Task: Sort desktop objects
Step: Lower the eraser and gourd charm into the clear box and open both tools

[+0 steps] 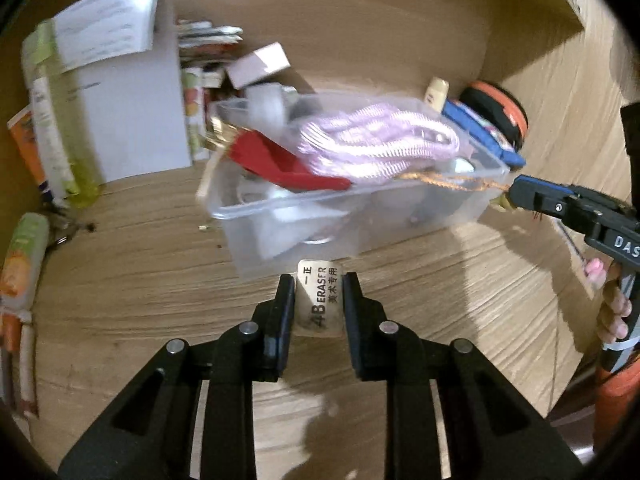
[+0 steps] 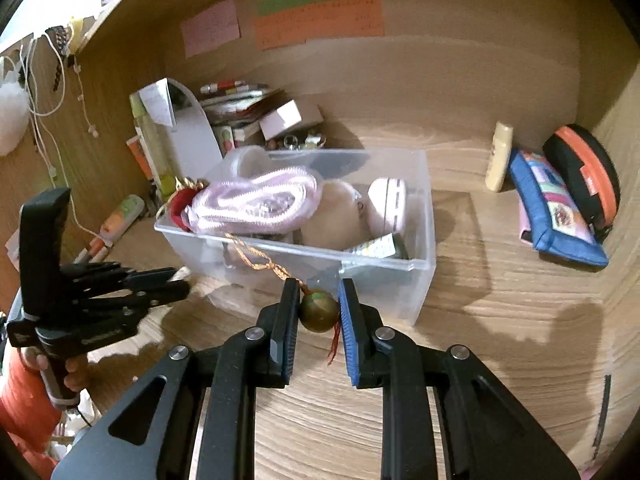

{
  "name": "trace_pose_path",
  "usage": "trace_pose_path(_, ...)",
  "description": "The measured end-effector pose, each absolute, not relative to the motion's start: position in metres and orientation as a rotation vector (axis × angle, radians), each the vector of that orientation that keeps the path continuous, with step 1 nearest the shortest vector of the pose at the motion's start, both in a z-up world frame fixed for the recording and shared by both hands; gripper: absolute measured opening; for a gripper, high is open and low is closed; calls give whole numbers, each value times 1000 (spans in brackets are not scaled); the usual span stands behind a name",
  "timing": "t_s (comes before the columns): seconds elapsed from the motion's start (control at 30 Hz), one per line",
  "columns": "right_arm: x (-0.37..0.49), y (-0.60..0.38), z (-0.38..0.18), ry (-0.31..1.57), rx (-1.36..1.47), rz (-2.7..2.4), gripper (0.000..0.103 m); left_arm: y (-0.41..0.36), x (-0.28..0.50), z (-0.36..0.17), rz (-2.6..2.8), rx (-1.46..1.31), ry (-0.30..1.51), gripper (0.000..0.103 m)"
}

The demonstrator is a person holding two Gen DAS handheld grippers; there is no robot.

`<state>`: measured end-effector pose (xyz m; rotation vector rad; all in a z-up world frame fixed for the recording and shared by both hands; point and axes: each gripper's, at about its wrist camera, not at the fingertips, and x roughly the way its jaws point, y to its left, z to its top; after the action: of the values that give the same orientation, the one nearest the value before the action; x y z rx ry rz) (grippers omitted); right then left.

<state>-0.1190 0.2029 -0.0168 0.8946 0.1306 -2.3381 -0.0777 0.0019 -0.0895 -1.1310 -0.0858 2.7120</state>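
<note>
Sorting partly done: both my hand-held grippers are loaded at the clear bin.

Left to right: glue stick (image 2: pixel 122 216) and pens lie unsorted on the counter (image 2: pixel 500 320); my left hand-held gripper (image 1: pixel 318 304) pinches a 4B eraser (image 1: pixel 320 300) just short of the clear bin (image 1: pixel 460 208), already holding a pink coiled cord (image 1: pixel 376 136); my right hand-held gripper (image 2: pixel 319 312) pinches a brass bell charm (image 2: pixel 319 311), cord trailing into the bin; the blue pouch (image 2: pixel 560 216) waits.
</note>
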Motion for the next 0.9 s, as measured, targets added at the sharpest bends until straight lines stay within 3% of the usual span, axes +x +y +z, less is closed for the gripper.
trace_pose_path(0.5, -140, 208, 1, 129, 852, -2410, 18, -20, -70, -31, 2818, -922, -164, 23)
trace_pose_path(0.9, -176, 198, -3, 140, 890, -2408, 18, -13, -116, -21, 2843, -920, -129, 23)
